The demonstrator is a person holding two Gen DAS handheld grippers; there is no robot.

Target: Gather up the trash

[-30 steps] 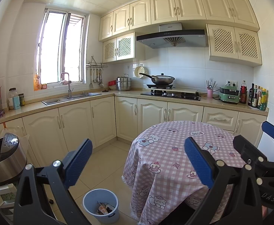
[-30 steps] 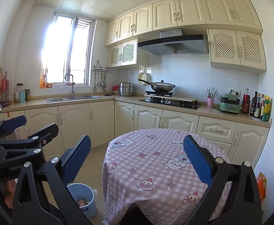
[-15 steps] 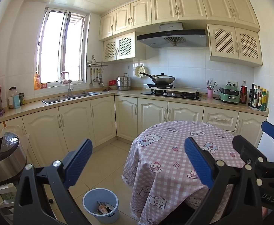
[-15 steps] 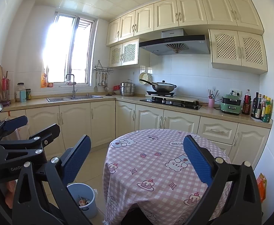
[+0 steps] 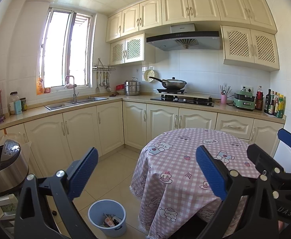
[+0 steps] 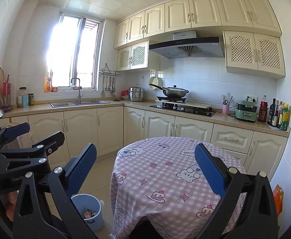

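- My left gripper point(image 5: 147, 171) is held up in the air with its blue pads spread wide apart and nothing between them.
- My right gripper point(image 6: 145, 171) is the same: pads far apart, empty, raised above the near edge of the table point(image 6: 165, 171).
- From the left camera I see the right gripper at the right edge; from the right camera the left gripper point(image 6: 26, 137) sits at the left edge, so the two are side by side.
- The table is round, covered with a pink checked cloth printed with bears and cakes. I see no loose items on its top.
- The trash bin point(image 5: 106, 217) is a pale blue bucket standing on the tiled floor just beside the table's left side, below my left gripper.
- Inside the bin lie some wrappers point(image 5: 110, 222); what they are exactly I cannot tell.
- A rice cooker point(image 5: 5, 171) stands at the far left, lid up.
- An orange packet point(image 6: 278, 198) shows low against the right wall.
- A wok point(image 6: 175, 91) rests on the stove at the back.
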